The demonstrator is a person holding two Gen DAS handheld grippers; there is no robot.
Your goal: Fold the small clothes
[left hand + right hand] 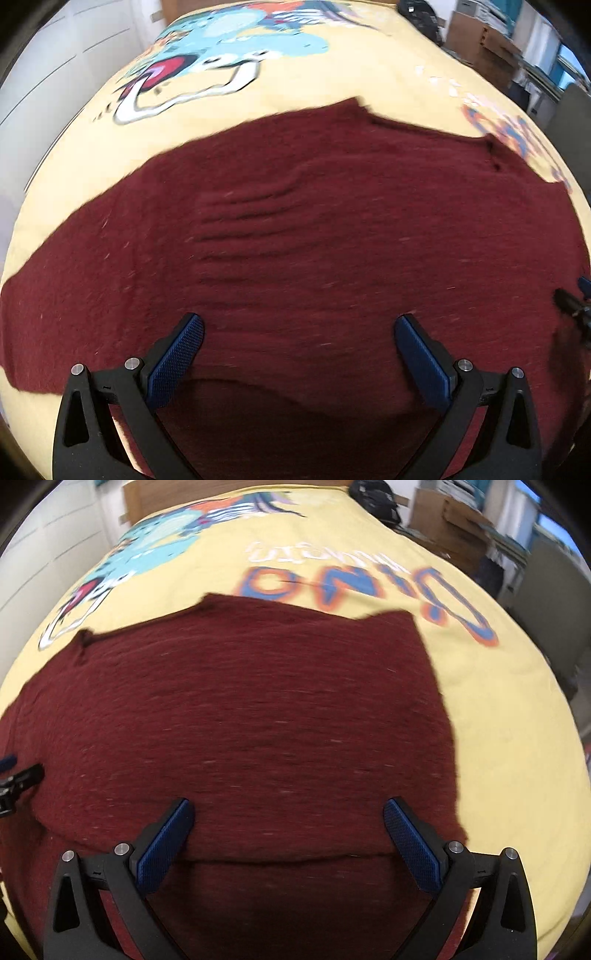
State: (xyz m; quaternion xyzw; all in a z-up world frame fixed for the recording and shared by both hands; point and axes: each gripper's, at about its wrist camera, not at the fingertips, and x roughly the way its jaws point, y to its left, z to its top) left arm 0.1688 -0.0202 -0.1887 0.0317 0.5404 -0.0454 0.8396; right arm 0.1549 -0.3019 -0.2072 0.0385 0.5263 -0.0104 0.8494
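Note:
A dark red knitted garment (295, 229) lies spread flat on a yellow cartoon-print sheet (332, 77). It also fills the right wrist view (258, 716), where a fold edge runs across just in front of the fingers. My left gripper (298, 328) is open and empty, hovering over the garment's near part. My right gripper (289, 810) is open and empty over the garment's right half. The right gripper's tip shows at the right edge of the left wrist view (574, 306); the left gripper's tip shows at the left edge of the right wrist view (18, 779).
The yellow sheet (498, 738) covers a bed or table with bare cloth to the right of the garment. Cardboard boxes (450, 520) and a dark bag (376, 498) stand beyond the far edge. A white wall (55, 74) is on the left.

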